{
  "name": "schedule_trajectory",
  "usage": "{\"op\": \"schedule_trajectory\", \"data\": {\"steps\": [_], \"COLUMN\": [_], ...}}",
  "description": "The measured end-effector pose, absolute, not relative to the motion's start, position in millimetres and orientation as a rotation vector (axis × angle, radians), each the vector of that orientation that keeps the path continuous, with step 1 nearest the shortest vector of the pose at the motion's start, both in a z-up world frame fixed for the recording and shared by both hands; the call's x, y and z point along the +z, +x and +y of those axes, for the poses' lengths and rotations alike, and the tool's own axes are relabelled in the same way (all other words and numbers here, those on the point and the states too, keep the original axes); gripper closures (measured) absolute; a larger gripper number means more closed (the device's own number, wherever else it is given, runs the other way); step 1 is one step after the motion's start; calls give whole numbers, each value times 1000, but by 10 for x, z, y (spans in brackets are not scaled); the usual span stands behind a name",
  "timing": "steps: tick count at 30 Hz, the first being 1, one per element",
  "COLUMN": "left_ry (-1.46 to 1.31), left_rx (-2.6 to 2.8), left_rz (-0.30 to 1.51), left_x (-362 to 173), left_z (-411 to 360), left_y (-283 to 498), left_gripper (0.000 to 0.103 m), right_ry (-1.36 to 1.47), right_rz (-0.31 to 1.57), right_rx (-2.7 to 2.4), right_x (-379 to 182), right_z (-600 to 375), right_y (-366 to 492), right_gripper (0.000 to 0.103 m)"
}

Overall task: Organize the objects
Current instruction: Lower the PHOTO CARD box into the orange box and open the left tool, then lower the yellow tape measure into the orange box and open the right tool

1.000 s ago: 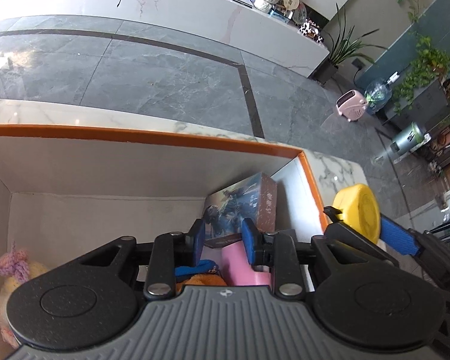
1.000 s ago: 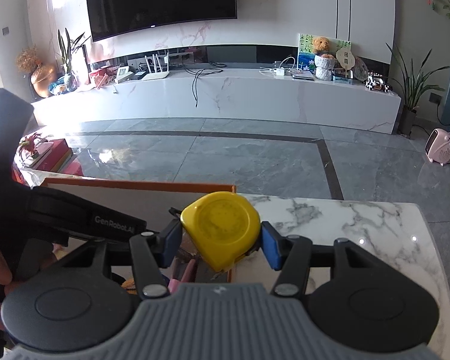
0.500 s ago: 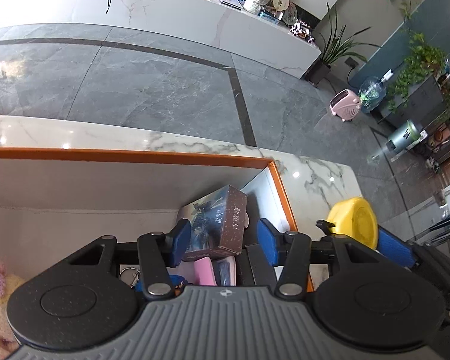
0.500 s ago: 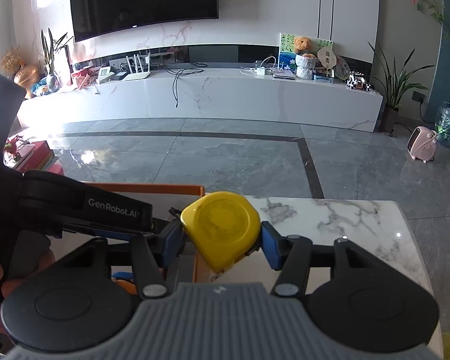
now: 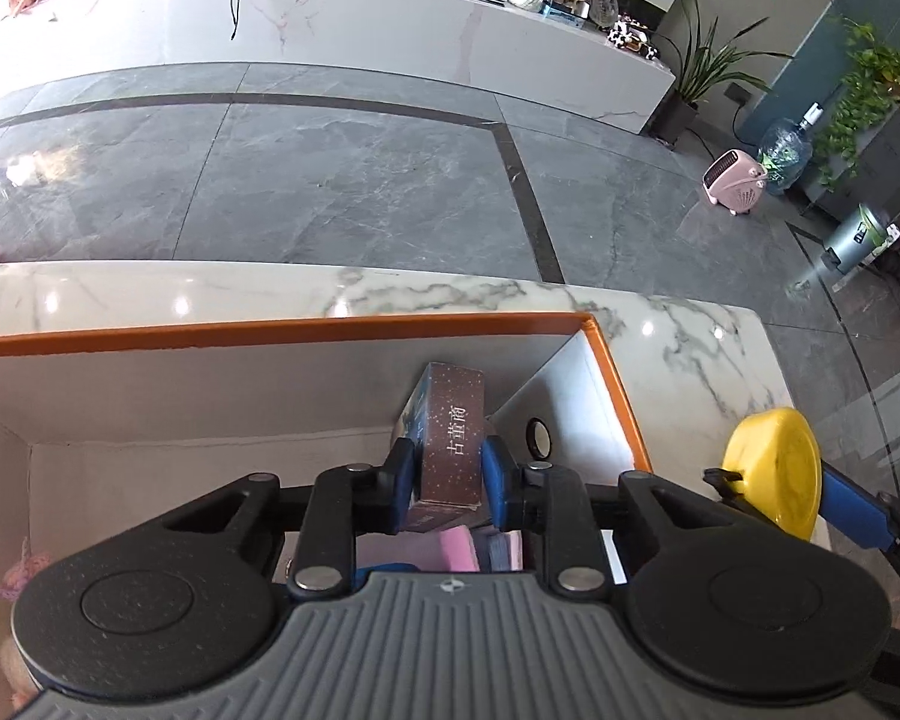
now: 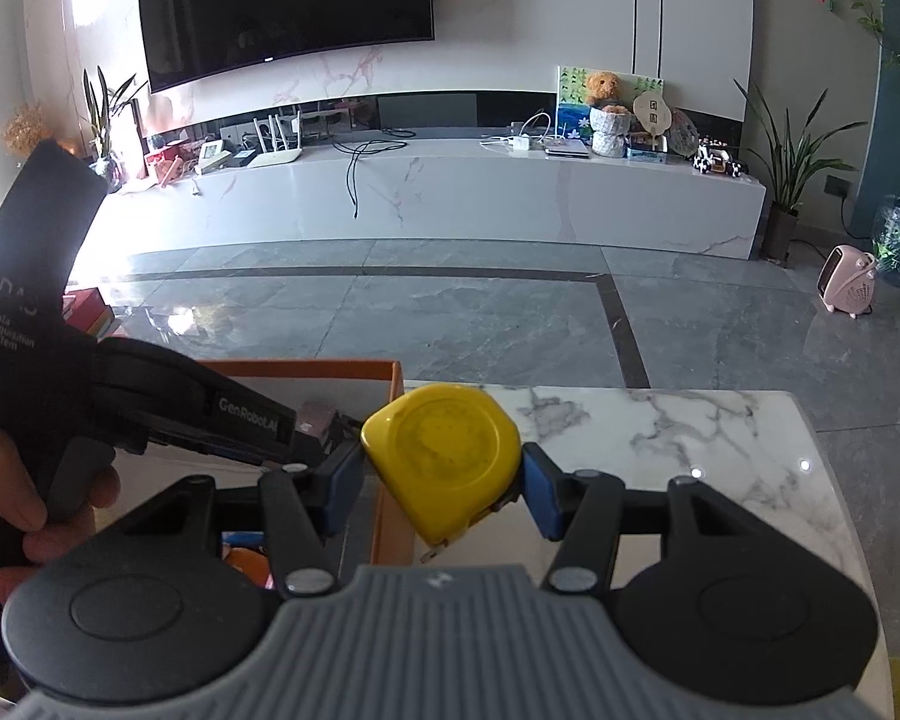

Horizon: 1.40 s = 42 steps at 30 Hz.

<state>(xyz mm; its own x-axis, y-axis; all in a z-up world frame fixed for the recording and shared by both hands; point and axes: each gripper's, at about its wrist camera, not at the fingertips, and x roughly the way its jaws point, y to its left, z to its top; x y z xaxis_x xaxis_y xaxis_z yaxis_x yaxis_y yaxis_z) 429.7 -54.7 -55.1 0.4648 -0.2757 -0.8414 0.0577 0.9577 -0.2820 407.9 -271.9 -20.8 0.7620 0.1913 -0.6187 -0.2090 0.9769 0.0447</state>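
My left gripper (image 5: 448, 480) is shut on a brown card box (image 5: 453, 435) with Chinese letters, inside the orange-rimmed white storage box (image 5: 282, 330). My right gripper (image 6: 441, 483) is shut on a yellow tape measure (image 6: 444, 456) and holds it over the box's right rim (image 6: 390, 504) and the marble table. The tape measure also shows at the right of the left wrist view (image 5: 771, 471). The left gripper's body (image 6: 150, 402) shows at the left of the right wrist view.
Inside the box lie a pink item (image 5: 450, 549), a small black ring (image 5: 537, 438) and a plush toy (image 5: 21, 564) at the left. The marble table (image 6: 660, 438) extends right of the box. Beyond is grey floor and a TV console.
My left gripper has closed on the brown card box, which now stands on edge between the fingers. The right gripper keeps the tape measure and has hardly moved.
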Motion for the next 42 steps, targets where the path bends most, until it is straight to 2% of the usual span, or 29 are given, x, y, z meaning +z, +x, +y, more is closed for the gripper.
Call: {"op": "schedule_trajectory", "data": {"steps": [6,11,18,20,21,28,31,42], "left_ry": [-398,-432,-442,-487,-485,-397,-289,-126], "left_rx": [-197,-220,-253,-290,-296,-322,-290,-148], "left_rz": [1053,1020,1064,1088,1083,1037,1003,957], "left_x": [-585,-579,-620,-680,-689,-592,-467,-258], "left_z": [-443,-495,-602,-586,-588,-612,-587,-80], "left_y": [4319,4317,4401,4416,4404,4327,4244,3970], "left_gripper": [76,76,76,85,84,83,79,77], "right_ry": [-17,-24,-19,-28,-36,-69,-64,-135], "right_rz": [664,663,667,672,673,676,676,719], "right_rx": [226,230,219,222,226,238,259,440], "right_x": [-203,-209,-215,-228,-236,-268,-246,-284], "right_z": [-2732,-2746,-2723,-2705,-2693,-2629,-2594,-2017], "right_y": [4038,4020,4045,4038,4037,4005,4020,4300], "right_gripper": [45,45,45,45,45,45,45,45]}}
